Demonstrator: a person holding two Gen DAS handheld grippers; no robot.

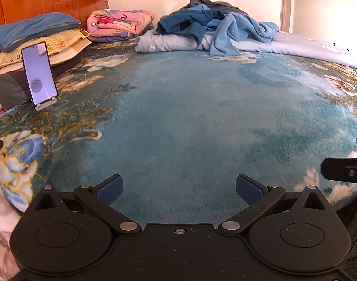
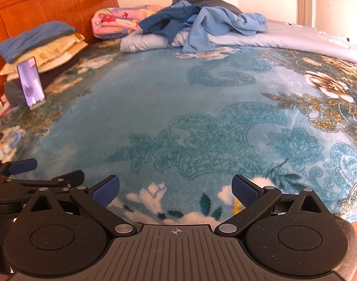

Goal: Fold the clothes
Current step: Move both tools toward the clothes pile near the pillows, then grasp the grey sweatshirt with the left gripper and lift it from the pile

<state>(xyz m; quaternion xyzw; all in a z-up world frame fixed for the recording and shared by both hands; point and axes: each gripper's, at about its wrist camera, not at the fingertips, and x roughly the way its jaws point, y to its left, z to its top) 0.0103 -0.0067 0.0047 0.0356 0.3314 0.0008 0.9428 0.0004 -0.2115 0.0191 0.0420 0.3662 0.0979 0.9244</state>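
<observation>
Fingers (image 1: 109,188) wide, angled over blanket (image 1: 178,117)

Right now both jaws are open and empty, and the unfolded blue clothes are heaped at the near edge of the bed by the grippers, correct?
Not quite. The blue clothes are heaped at the far side of the bed, well away from both grippers, as the left wrist view shows. Both jaws are indeed open and empty.

Daylight came from the far right, blowing out the wall (image 1: 318,4) to glare. Fisheye distortion bowed the bed (image 2: 155,98) at the edges. Focus was fairly sharp.
</observation>
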